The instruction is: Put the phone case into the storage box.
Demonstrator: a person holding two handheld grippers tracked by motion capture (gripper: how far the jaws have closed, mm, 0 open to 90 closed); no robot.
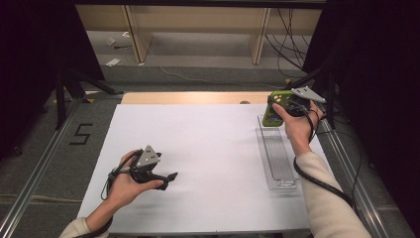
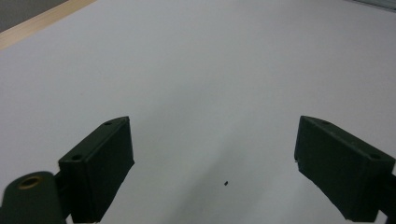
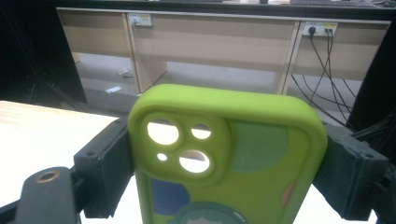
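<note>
Your right tool (image 3: 219, 172) pinches the soft, light green phone case (image 3: 229, 154) by its long sides near the worktop's (image 1: 198, 148) far right corner; squeeze gently, it flexes. Your left tool (image 2: 215, 163) stands spread, empty.

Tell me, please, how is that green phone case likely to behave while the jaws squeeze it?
The green phone case looks like matte, rubbery silicone, so it probably grips well. It appears empty, with light through its camera holes, so likely light and somewhat flexible in the right gripper.

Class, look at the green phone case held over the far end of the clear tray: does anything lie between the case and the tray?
Nothing visible does. The right gripper is shut on the green phone case above the far end of the clear tray, whose visible length looks bare. The left gripper rests open, well off to the side.
</note>
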